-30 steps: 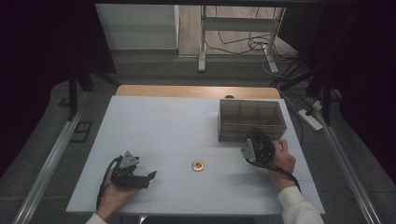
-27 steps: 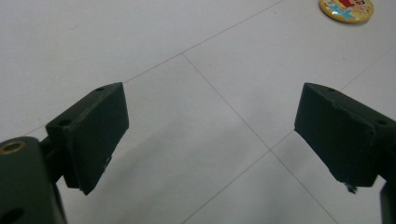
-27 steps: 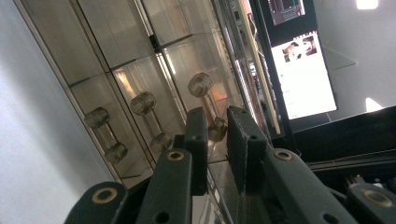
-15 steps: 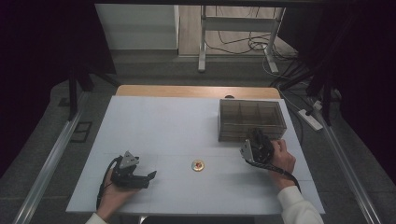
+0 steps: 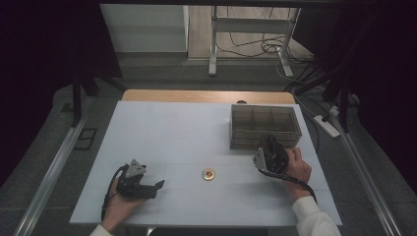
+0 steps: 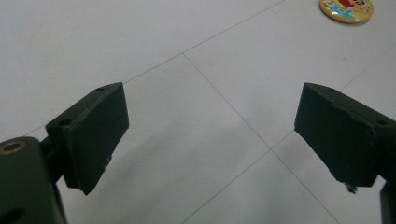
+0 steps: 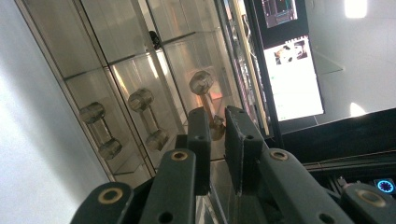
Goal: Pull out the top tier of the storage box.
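Holding small dumbbells, clear box [image 5: 265, 127] w/ compartments

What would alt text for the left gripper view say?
Two black jaws of the left gripper stand wide apart over a white table with nothing between them. A round yellow badge lies at the top right edge.

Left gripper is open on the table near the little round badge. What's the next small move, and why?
Probably slide the left gripper forward toward the small round yellow badge. Its jaws stand wide apart with nothing between them, and the badge lies flat on the white table ahead, apart from the jaws.
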`<act>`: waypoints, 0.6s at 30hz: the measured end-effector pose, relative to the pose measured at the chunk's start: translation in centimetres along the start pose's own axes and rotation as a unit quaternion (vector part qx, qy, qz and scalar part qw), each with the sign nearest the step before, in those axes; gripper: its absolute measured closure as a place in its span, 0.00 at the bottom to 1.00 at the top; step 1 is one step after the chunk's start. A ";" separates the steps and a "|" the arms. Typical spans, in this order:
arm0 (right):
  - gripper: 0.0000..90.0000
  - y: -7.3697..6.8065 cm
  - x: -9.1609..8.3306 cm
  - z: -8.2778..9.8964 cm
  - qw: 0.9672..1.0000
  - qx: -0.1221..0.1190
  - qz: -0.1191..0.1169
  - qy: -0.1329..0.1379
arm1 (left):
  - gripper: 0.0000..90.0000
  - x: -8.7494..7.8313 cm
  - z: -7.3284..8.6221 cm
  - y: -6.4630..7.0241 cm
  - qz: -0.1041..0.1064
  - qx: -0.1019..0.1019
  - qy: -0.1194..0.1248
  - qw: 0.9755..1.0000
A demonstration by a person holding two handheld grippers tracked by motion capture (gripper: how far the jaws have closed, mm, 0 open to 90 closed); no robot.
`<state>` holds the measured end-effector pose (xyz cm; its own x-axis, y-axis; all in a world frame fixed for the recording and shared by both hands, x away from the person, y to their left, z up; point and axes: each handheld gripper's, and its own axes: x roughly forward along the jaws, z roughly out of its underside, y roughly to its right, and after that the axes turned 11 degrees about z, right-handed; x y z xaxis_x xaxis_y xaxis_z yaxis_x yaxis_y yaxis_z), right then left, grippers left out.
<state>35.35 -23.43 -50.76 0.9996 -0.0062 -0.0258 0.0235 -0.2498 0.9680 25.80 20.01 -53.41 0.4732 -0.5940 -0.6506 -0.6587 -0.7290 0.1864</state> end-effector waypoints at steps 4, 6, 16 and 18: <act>0.89 0.0 -0.1 0.0 1.000 0.002 0.001 0.000 | 0.11 0.0 0.0 0.0 0.000 0.000 0.001 1.000; 0.89 0.0 -0.2 0.0 1.000 -0.001 0.001 0.000 | 0.11 0.0 0.0 0.0 0.000 0.000 0.001 1.000; 0.89 0.0 -0.7 0.0 1.000 0.002 0.005 0.003 | 0.11 -0.1 0.0 0.0 -0.001 -0.001 0.002 1.000; 0.89 0.0 -0.8 0.0 1.000 0.000 0.007 0.004 | 0.11 -0.1 0.0 0.0 -0.001 -0.001 0.001 1.000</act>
<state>34.54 -23.47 -50.77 0.9999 -0.0024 -0.0110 0.0100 -0.2504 0.9681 25.74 20.08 -53.37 0.4757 -0.5939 -0.6488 -0.6573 -0.7302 0.1866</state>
